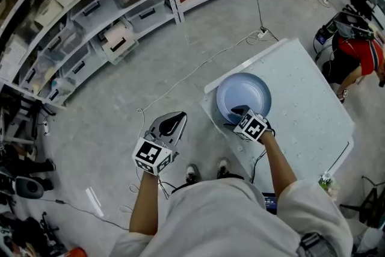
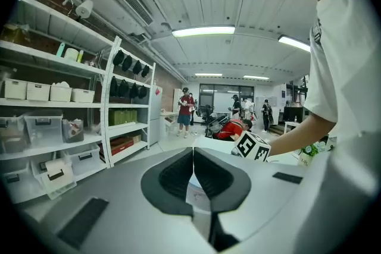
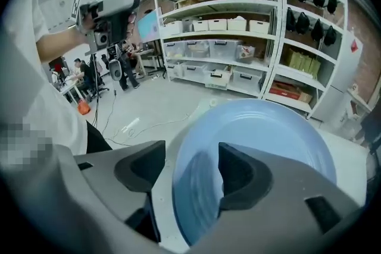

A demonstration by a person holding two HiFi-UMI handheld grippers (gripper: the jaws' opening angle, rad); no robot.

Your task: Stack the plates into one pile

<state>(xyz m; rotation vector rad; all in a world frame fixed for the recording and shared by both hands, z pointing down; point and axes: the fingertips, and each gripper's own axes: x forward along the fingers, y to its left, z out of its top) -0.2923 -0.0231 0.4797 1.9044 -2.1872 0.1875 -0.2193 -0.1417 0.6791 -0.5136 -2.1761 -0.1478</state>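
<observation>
A light blue plate (image 1: 243,96) lies near the left corner of the pale table (image 1: 307,105); its near rim shows layered edges, as of plates lying one on another. My right gripper (image 1: 240,112) is at that near rim and stands open. In the right gripper view the plate (image 3: 268,140) has its rim between the spread jaws of the right gripper (image 3: 190,163), one jaw over the plate and one outside it, and neither pad presses on it. My left gripper (image 1: 171,123) hangs shut and empty over the floor, left of the table; in its own view the left gripper (image 2: 193,172) has its pads together.
White shelving (image 1: 90,9) with bins runs along the back left. A white cable (image 1: 180,81) trails over the floor up to the table's corner. A small bottle (image 1: 325,181) stands at the table's near right edge. People (image 1: 355,57) work beyond the table's far side.
</observation>
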